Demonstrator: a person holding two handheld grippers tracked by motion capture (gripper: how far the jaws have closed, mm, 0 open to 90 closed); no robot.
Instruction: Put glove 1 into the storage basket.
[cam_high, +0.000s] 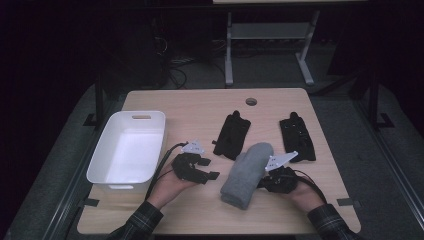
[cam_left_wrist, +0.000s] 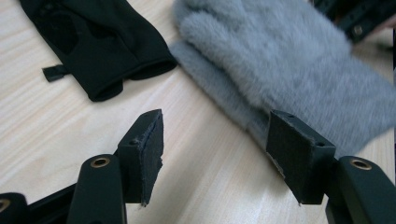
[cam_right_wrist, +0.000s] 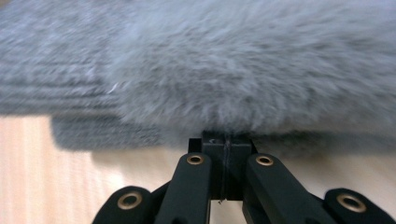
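Two fluffy grey mittens (cam_high: 247, 175) lie stacked on the wooden table, between my two grippers. My left gripper (cam_high: 210, 168) rests low just left of them, its jaws open with bare tabletop between the pads (cam_left_wrist: 215, 154). In the left gripper view the grey mittens (cam_left_wrist: 289, 60) lie just beyond the right pad. My right gripper (cam_high: 261, 184) is at the mittens' right side. Its jaws are shut together (cam_right_wrist: 224, 140), with the tips against the furry edge of the grey mittens (cam_right_wrist: 210, 70). Nothing shows between the pads.
A white plastic bin (cam_high: 96, 159) stands at the table's left. Behind the mittens a black glove (cam_high: 231, 135) lies flat, with another black glove (cam_high: 297, 137) to its right. The nearer black glove (cam_left_wrist: 98, 42) is ahead of the left jaws. A cable hole (cam_high: 251, 101) sits near the far edge.
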